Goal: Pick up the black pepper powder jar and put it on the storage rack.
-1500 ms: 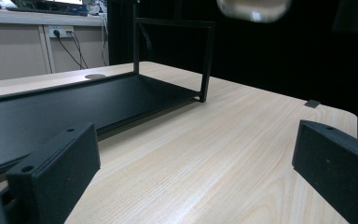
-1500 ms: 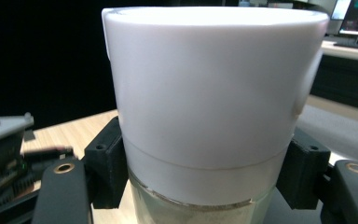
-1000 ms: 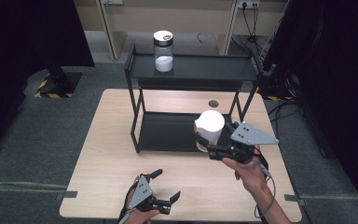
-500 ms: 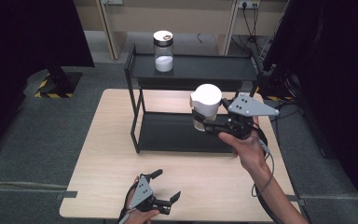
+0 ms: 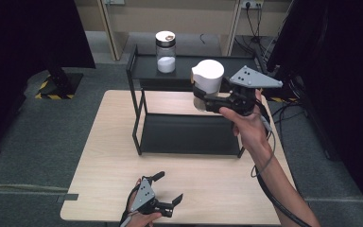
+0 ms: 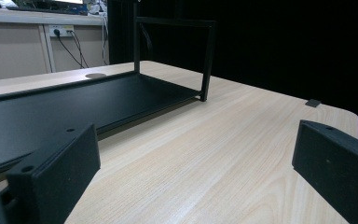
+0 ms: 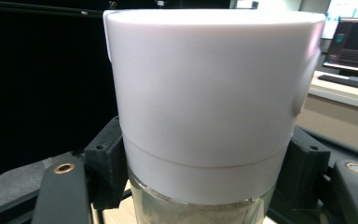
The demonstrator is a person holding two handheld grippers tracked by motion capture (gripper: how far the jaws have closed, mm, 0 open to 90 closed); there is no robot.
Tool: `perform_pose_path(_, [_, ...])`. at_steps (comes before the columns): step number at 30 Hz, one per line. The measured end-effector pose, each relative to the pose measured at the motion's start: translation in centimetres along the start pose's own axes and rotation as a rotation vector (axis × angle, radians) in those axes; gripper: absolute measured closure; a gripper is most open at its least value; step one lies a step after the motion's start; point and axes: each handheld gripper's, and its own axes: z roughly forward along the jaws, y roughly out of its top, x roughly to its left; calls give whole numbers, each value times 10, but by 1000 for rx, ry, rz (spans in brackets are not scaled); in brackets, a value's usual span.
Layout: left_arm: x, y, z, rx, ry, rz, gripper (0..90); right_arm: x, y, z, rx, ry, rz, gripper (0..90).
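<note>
White-lidded jar [image 5: 207, 85] clamped in right gripper [image 5: 203, 100], mid-lift; next, set on shelf [image 5: 189, 64] at 12 o'clock; left gripper [image 5: 170, 201] agape

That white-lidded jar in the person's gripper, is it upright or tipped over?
Upright. The jar hangs in the right gripper with its white lid on top, level, held above the black rack.

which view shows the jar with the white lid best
The right gripper view: the jar with the white lid is close up, jaws pressed on both sides. The high view shows it small, held above the shelf rack.
</note>
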Motion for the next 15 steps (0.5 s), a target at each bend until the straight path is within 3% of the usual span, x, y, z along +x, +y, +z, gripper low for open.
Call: perform_pose_path(15, [0,0,0,-1,-1,-2,1,-17,28,29,15,-93,45,307])
